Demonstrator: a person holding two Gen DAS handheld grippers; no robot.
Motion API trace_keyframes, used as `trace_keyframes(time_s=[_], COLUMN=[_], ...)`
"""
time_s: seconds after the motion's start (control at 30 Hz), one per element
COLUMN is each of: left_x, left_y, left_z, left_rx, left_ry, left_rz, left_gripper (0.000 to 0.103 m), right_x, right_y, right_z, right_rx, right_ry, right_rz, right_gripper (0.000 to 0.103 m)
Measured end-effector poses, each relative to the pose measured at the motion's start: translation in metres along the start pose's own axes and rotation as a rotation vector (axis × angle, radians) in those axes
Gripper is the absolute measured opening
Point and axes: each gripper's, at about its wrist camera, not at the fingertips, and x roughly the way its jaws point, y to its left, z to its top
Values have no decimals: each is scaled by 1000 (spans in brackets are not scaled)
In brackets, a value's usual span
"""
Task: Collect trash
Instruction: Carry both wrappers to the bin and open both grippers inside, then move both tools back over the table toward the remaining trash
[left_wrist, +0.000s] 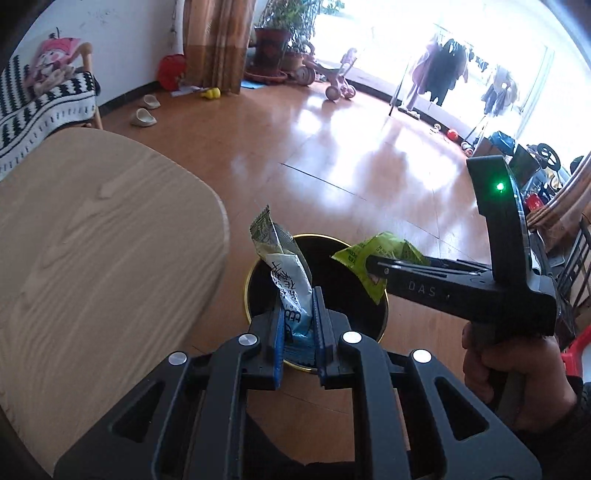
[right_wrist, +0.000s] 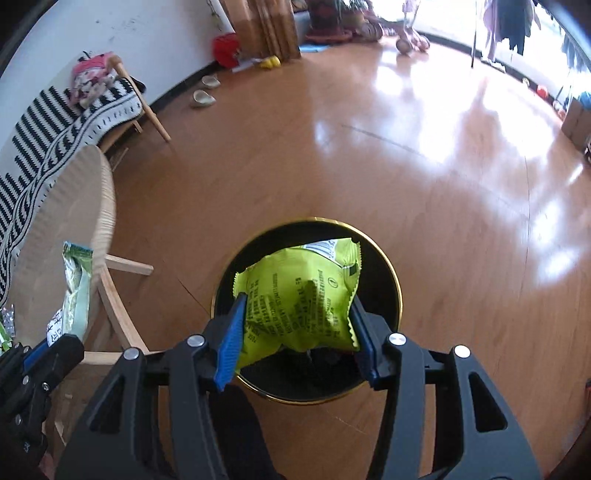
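I have the left claw (left_wrist: 300, 317) clamped on two thin wrappers (left_wrist: 284, 273) and the right claw (right_wrist: 297, 325) clamped on a green bag (right_wrist: 299, 299), both over the black bin (right_wrist: 391, 280), beside the tabletop (left_wrist: 92, 240).

Daylight from blown-out windows (left_wrist: 424, 44); strong glare patches on wood floor (right_wrist: 424, 122). Fisheye bending, dark corner vignette in both views. Slight motion blur at edges.
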Motion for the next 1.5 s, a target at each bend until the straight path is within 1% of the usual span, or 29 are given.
trace_keyframes(time_s=[0.13,0.3,0.47,0.5,0.53,0.6,0.7,0.8,0.97,1.1,1.17,1.2,1.23,1.27,1.3,1.5], left_x=[14,28,31,31,33,37,41,47,65,81,87,89,90,89,87,78], left_y=[-6,-6,-9,-11,-11,-12,-10,-8,-5,-4,-3,-3,-3,-3,-5,-4], left_z=[2,6,5,4,4,3,4,6,4,4,5,5,6,6,6,8], left_rx=[4,10,11,9,8,8,12,8,-9,-5,-14,-18,-18,-18,-15,-19], left_ry=[13,28,32,33,36,44,54,65,94,117,130,134,132,123,108,96], left_rz=[-3,-3,-8,-9,-9,-8,-13,-33,-76,-80,-89,-91,-89,-82,-71,-69], left_gripper=[12,12,12,12,12,12,12,13,13,15,23,39,60,68,71,71], right_x=[7,9,8,7,5,2,-3,-8,-15,-20,-21,-22,-23,-22,-22,-23], right_y=[-7,-6,-10,-10,-11,-11,-10,-15,-27,-34,-35,-35,-36,-39,-40,-38], right_z=[3,10,12,13,12,11,11,13,13,13,13,13,13,13,13,14], right_rx=[24,41,46,45,42,43,54,77,126,152,160,163,168,171,175,171], right_ry=[26,24,15,7,-1,-22,-42,-70,-103,-129,-139,-144,-148,-149,-150,-150], right_rz=[3,14,20,15,7,2,-2,-30,-59,-72,-86,-92,-95,-95,-93,-84], right_gripper=[52,52,53,58,67,74,76,79,79,79,82,83,84,84,84,84])
